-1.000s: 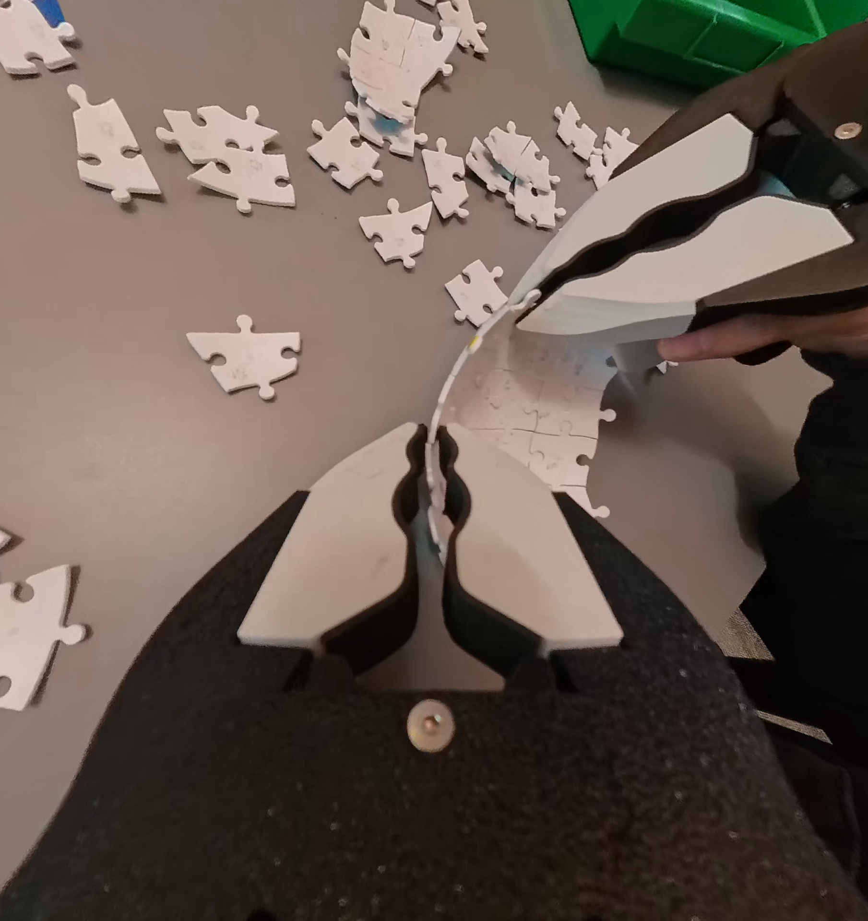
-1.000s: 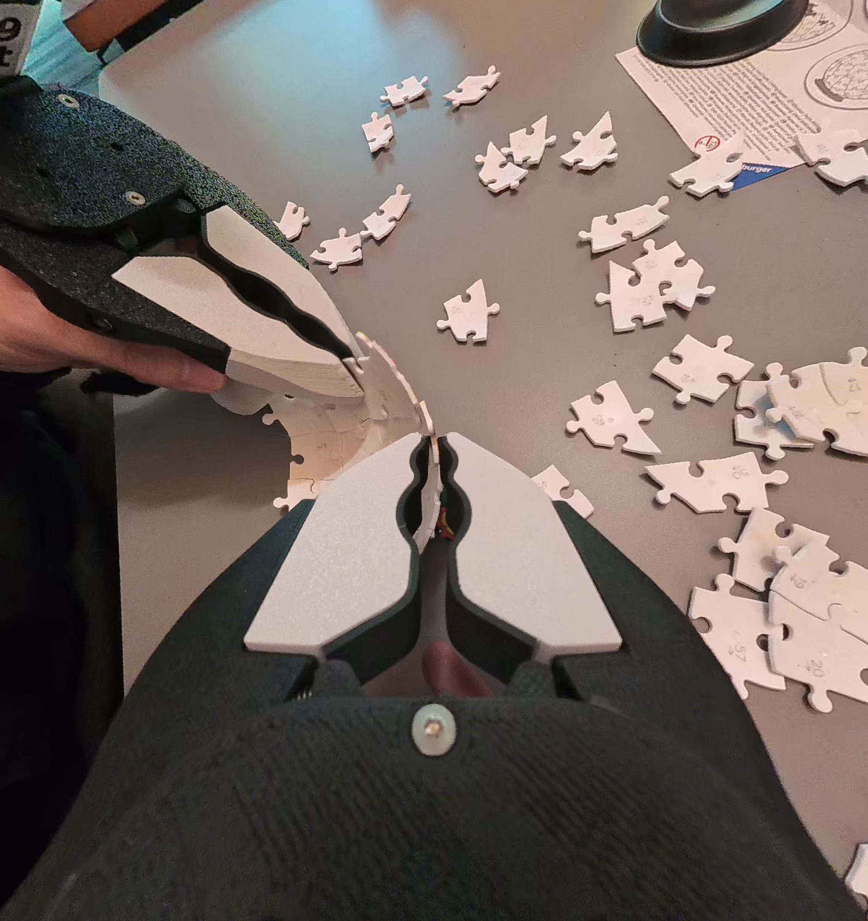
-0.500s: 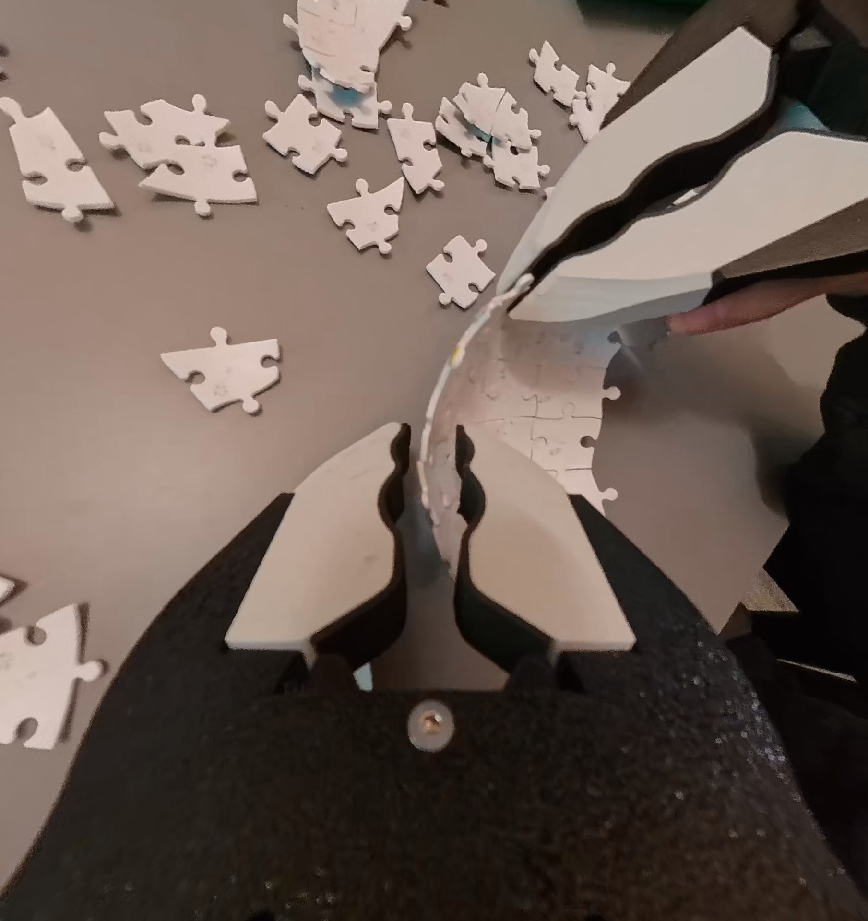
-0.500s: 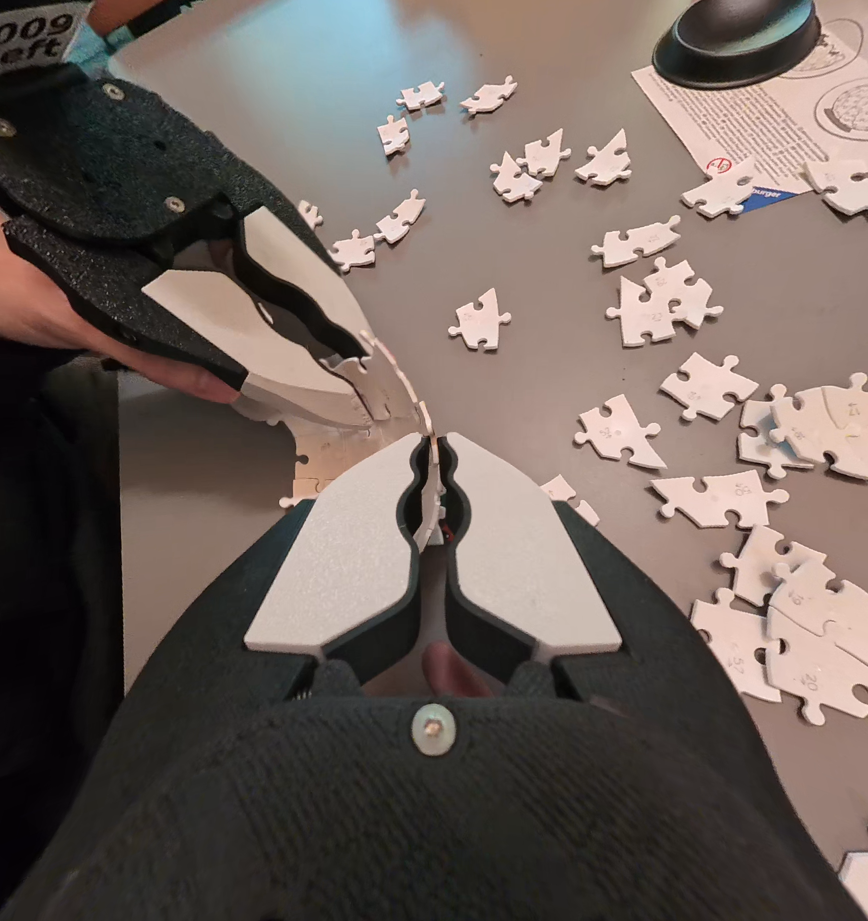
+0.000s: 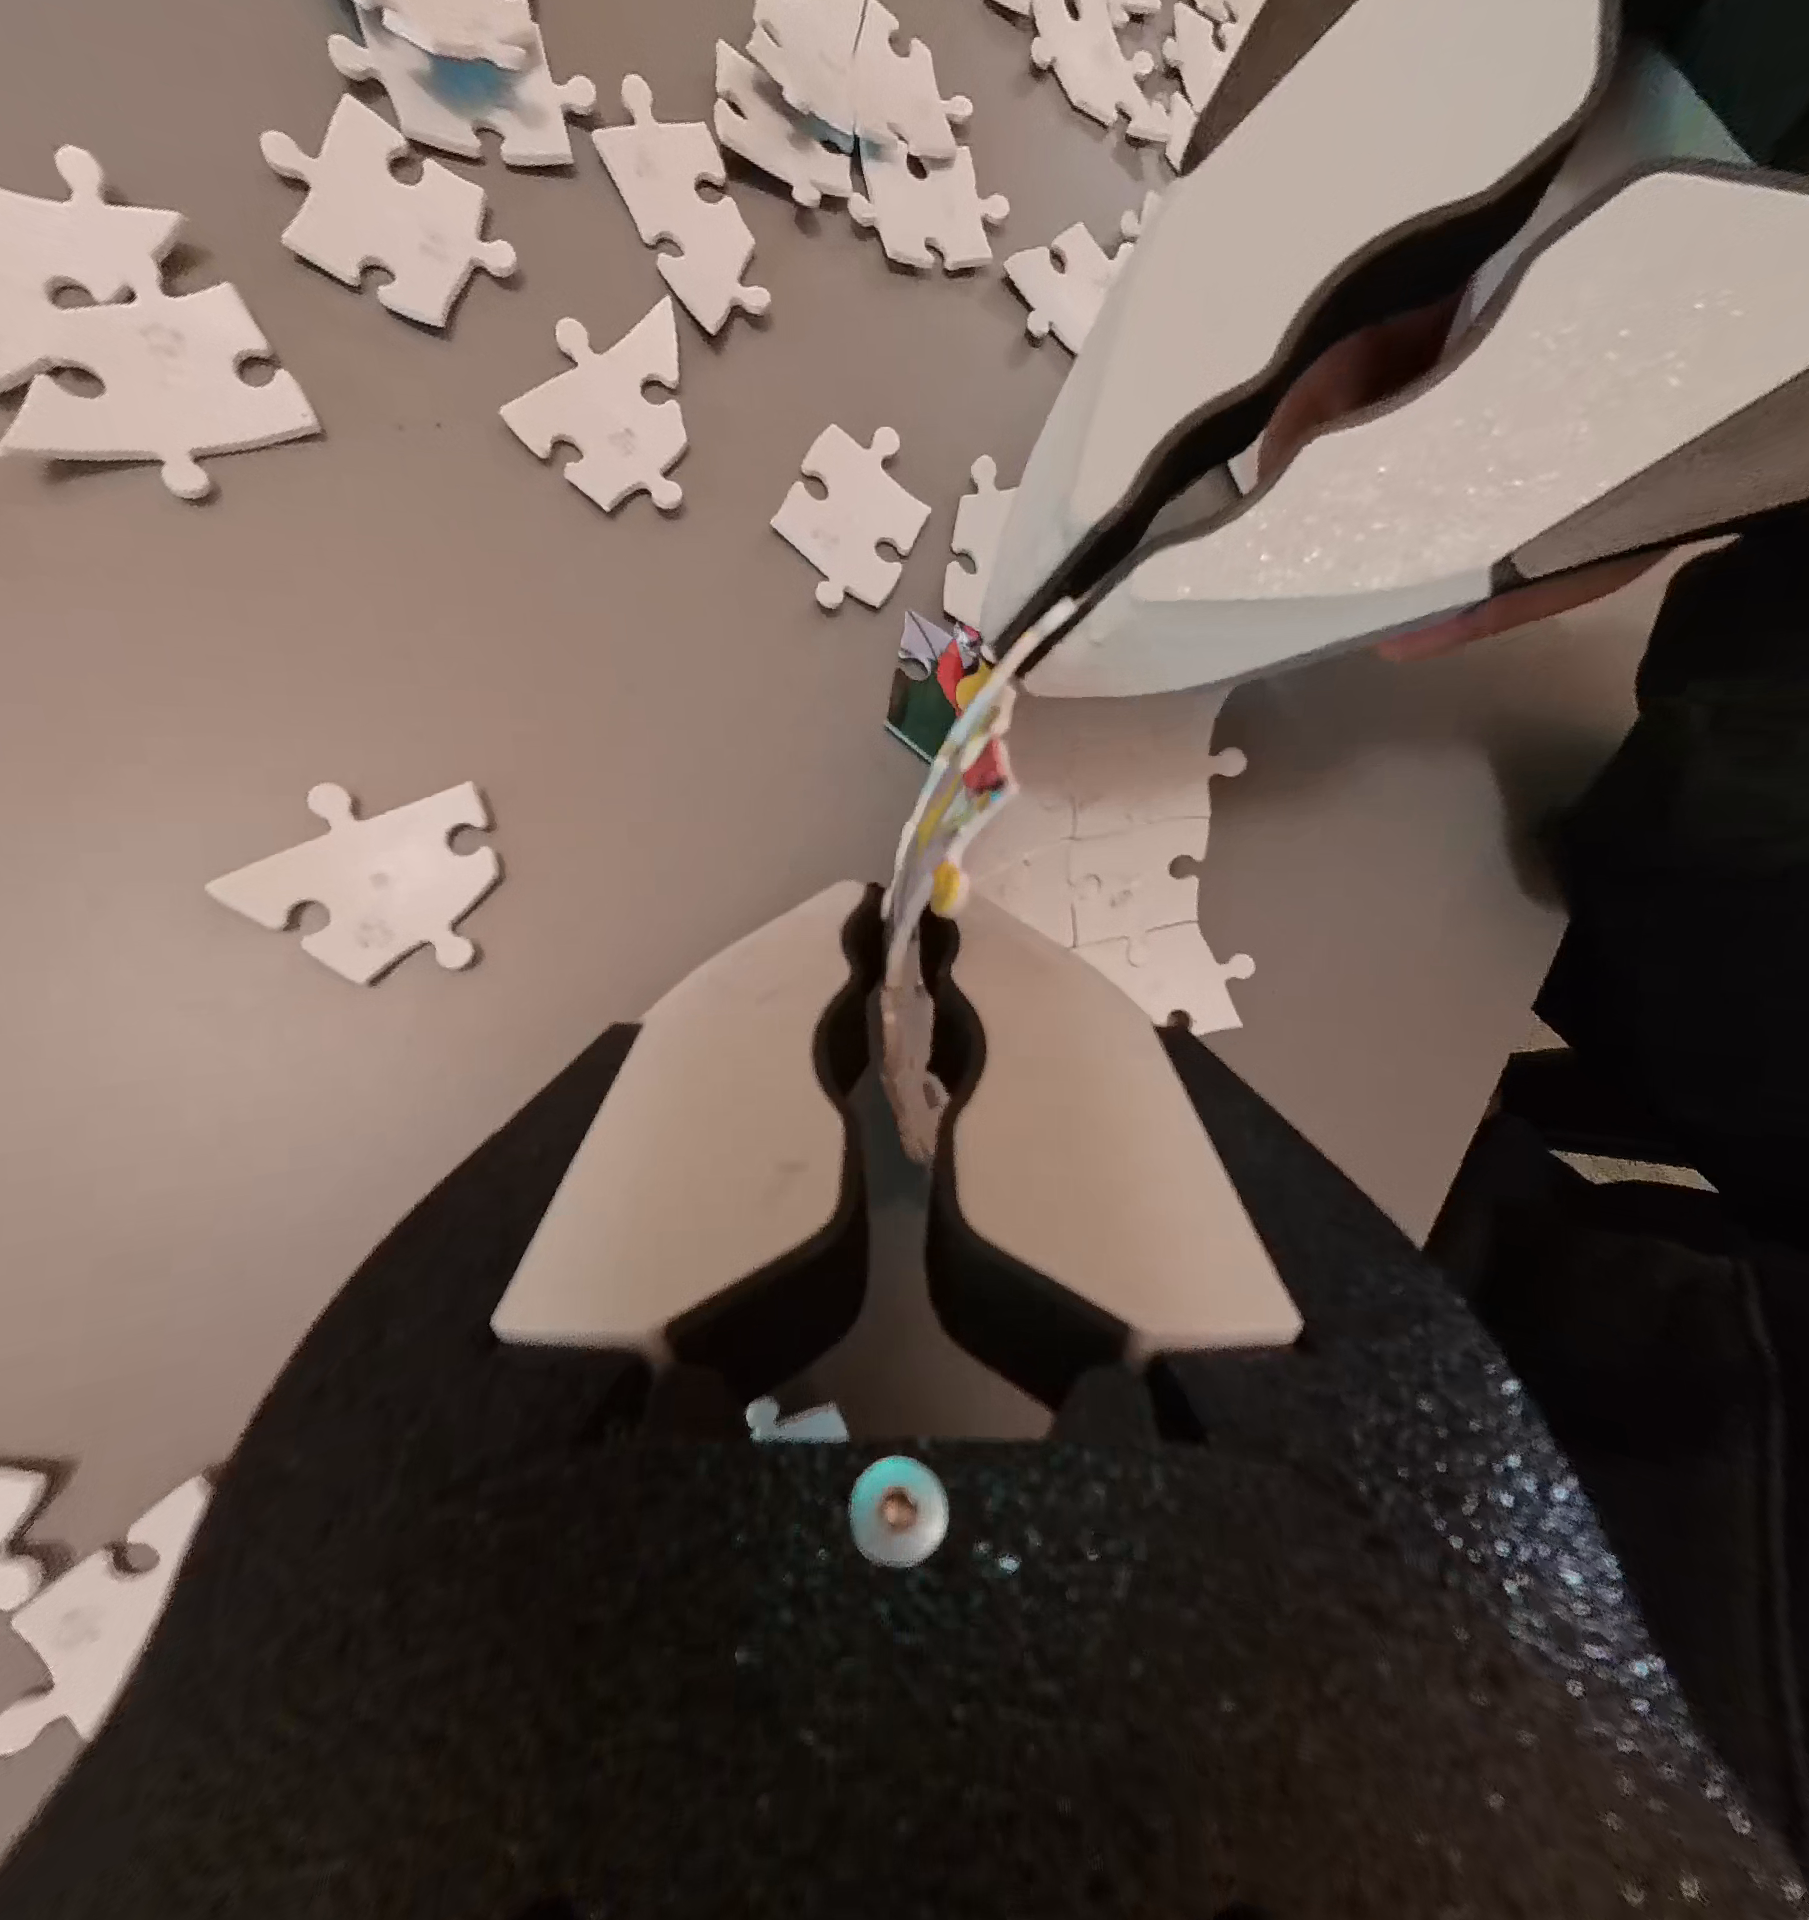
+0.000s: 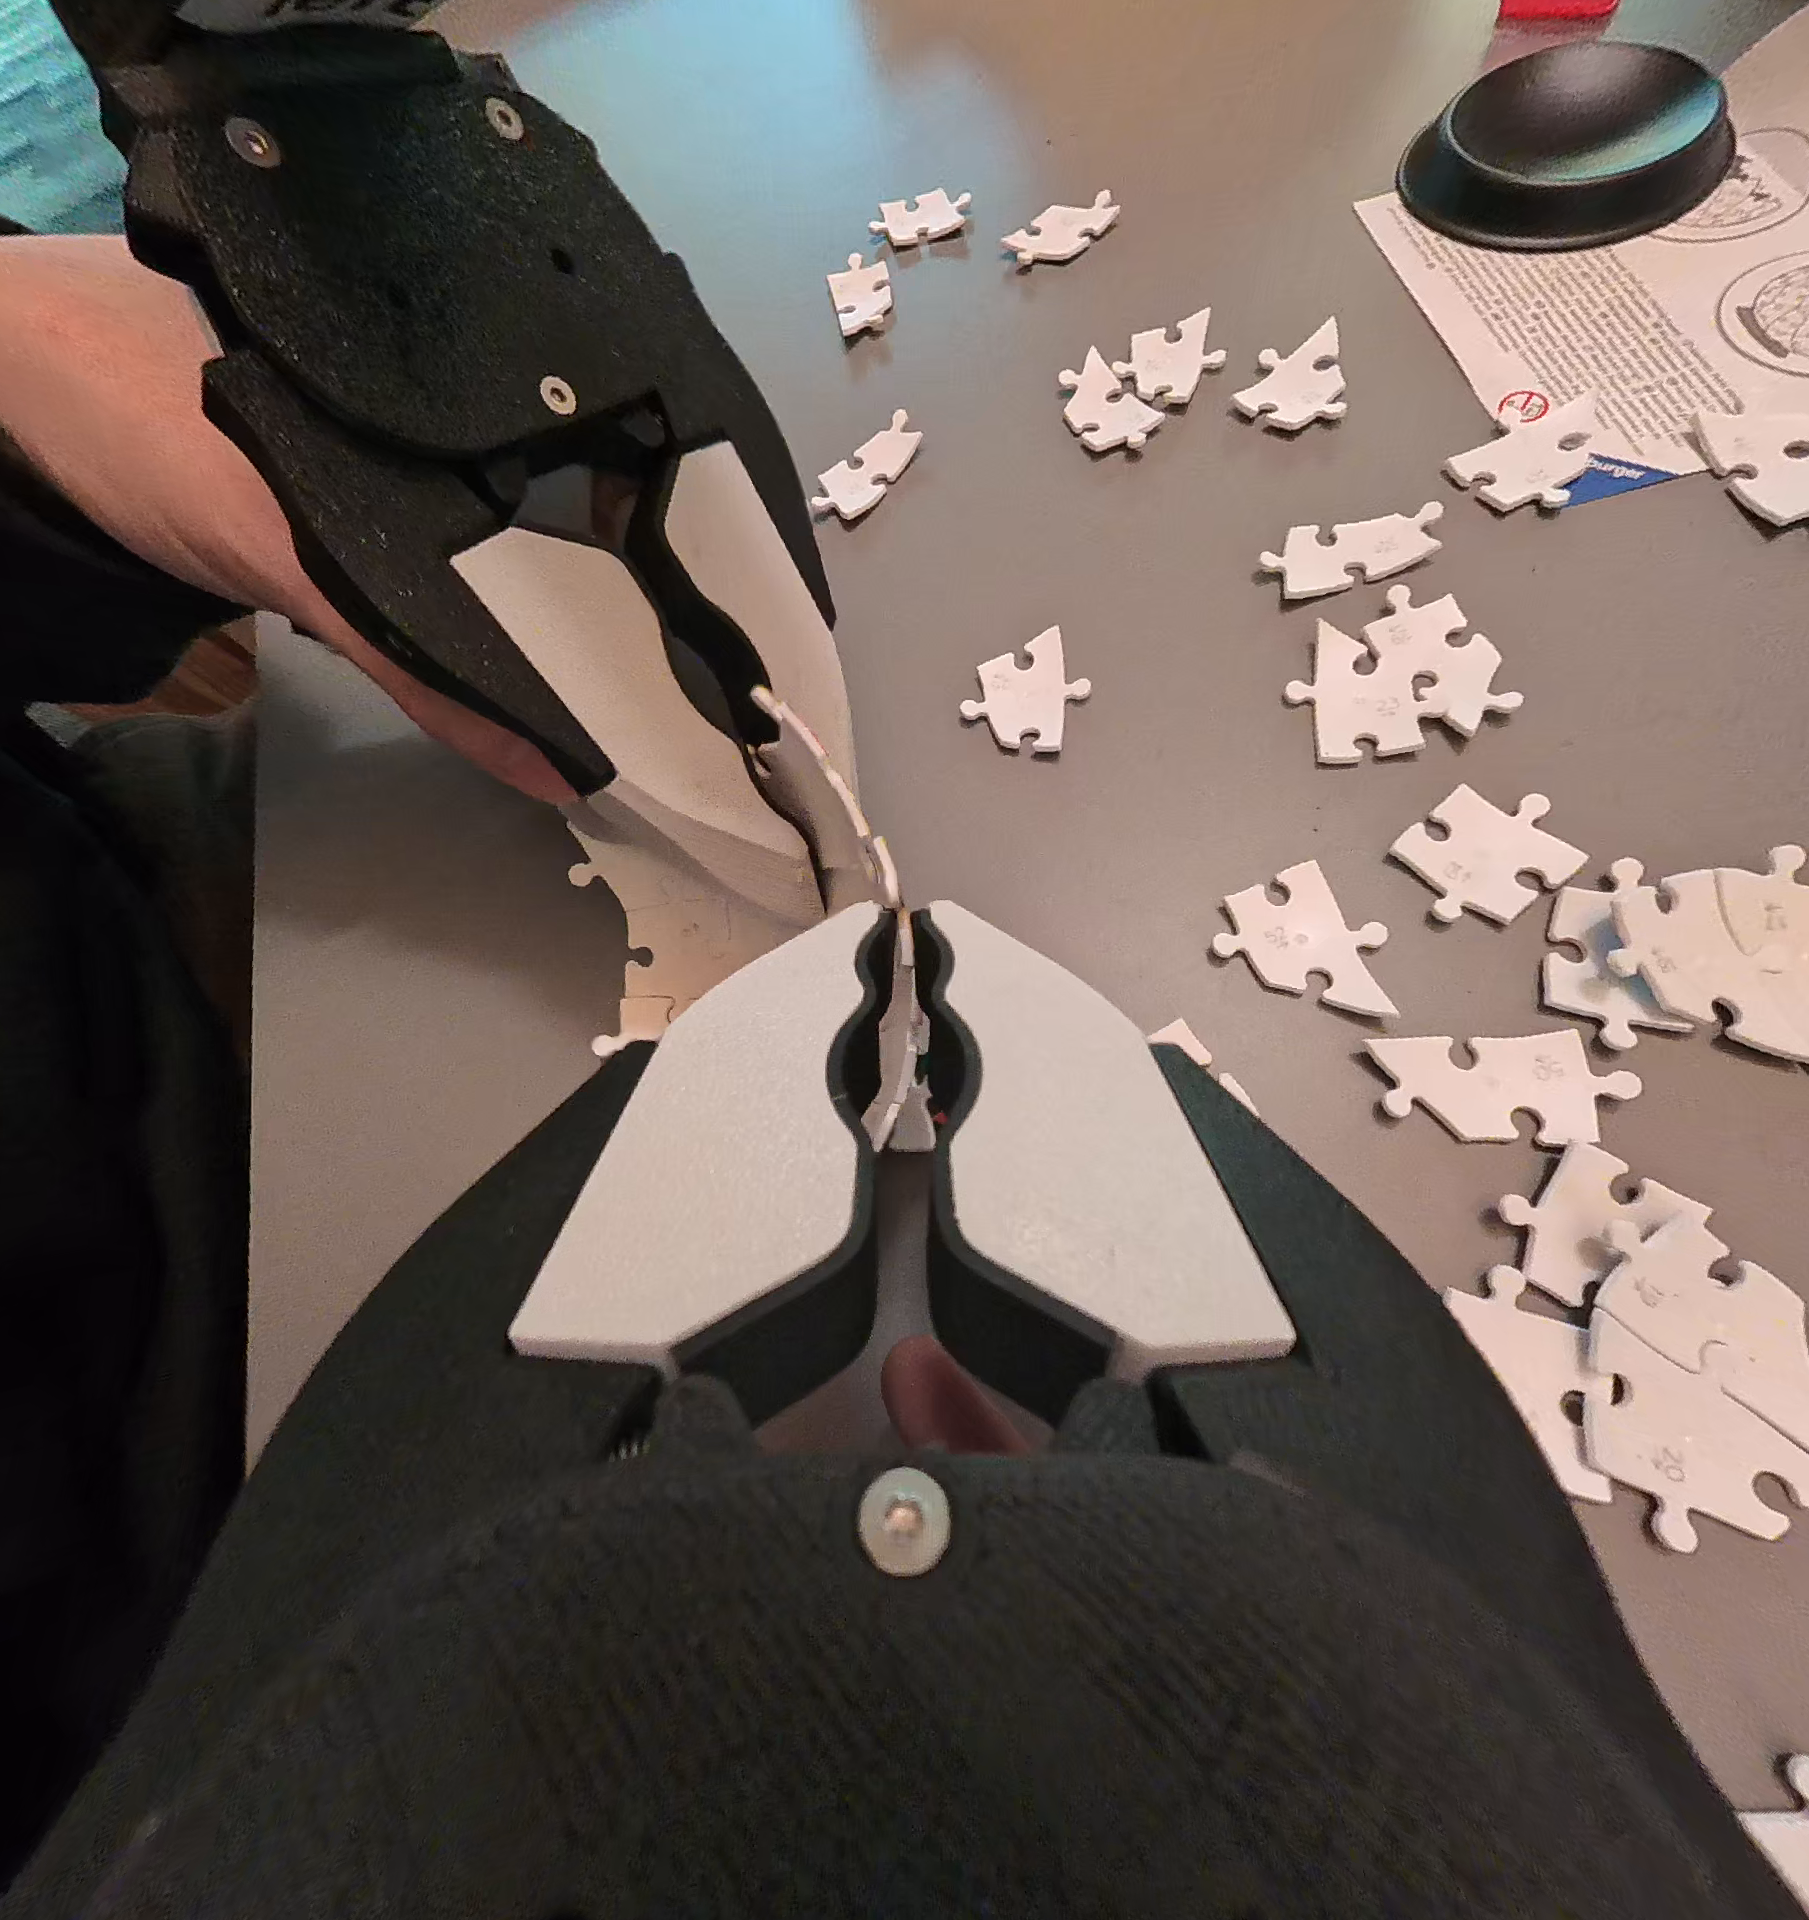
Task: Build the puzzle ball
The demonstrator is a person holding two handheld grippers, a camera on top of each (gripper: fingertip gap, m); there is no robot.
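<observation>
The curved shell of joined puzzle pieces hangs in the air between the two tongs, above the grey table near its front edge. The left tongs are pressed together on one end of the shell's rim. The right tongs pinch the other end, and in their own view a thin piece is caught deep between the fingers. Seen from the left tongs, the right pair comes in from the upper right and its tips bite the rim where the printed colours show.

The step in hand looks like seating or steadying a piece along that rim. To do it well, keep one pair gripping firmly as an anchor. Let the other press its tab straight into the notch along the curve of the shell, not across it, since bending could pop the joints already made. Both grips sit on a narrow edge, so a twist of either wrist may spring the shell loose.

Beyond the tongs, loose pieces lie white side up all over the table, and a few are already joined in small clusters. Far to the right of the right tongs a black dish stands on a printed leaflet. Nothing shows in the part of its hollow that can be seen. No other container is in view.
</observation>
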